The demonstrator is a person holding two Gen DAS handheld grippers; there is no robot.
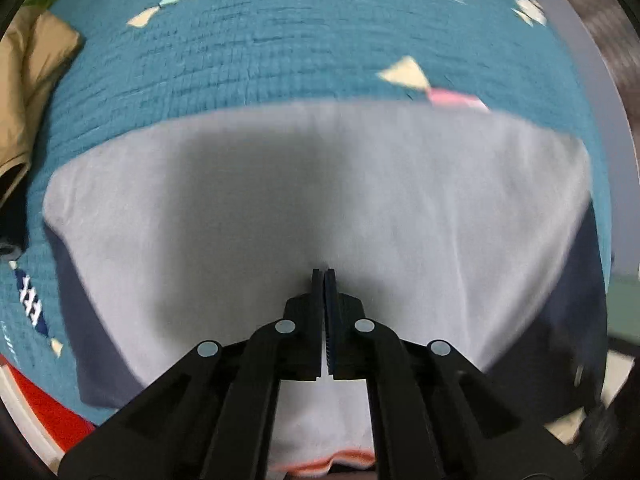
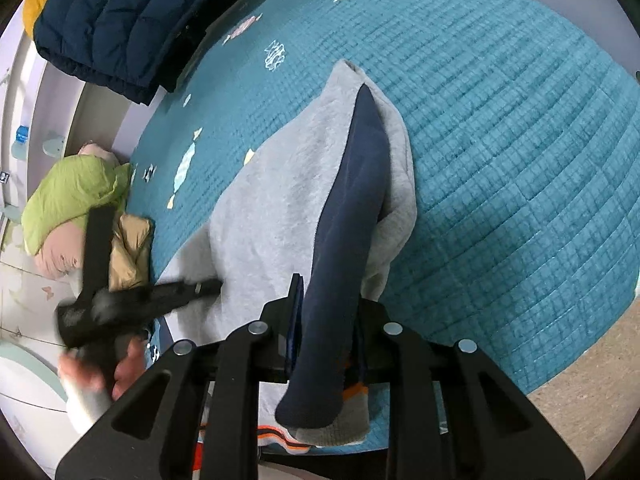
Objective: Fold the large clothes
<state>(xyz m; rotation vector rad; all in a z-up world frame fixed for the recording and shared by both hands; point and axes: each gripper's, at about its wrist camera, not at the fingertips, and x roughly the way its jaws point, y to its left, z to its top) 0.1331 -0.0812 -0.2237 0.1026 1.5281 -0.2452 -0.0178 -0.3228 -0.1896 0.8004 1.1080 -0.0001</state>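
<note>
Right gripper (image 2: 324,312), nearest us, is clenched on the navy sleeve (image 2: 348,208) of the grey sweatshirt (image 2: 280,200), which lies spread on the teal quilt (image 2: 500,140). Left gripper (image 1: 324,280) is fully closed with nothing between its pads, tips pointing down over the grey body. We judge the step is folding the sleeve across: we keep the left pinning the cloth flat, carry the sleeve low and straight, and let go only once it lies smooth.
</note>
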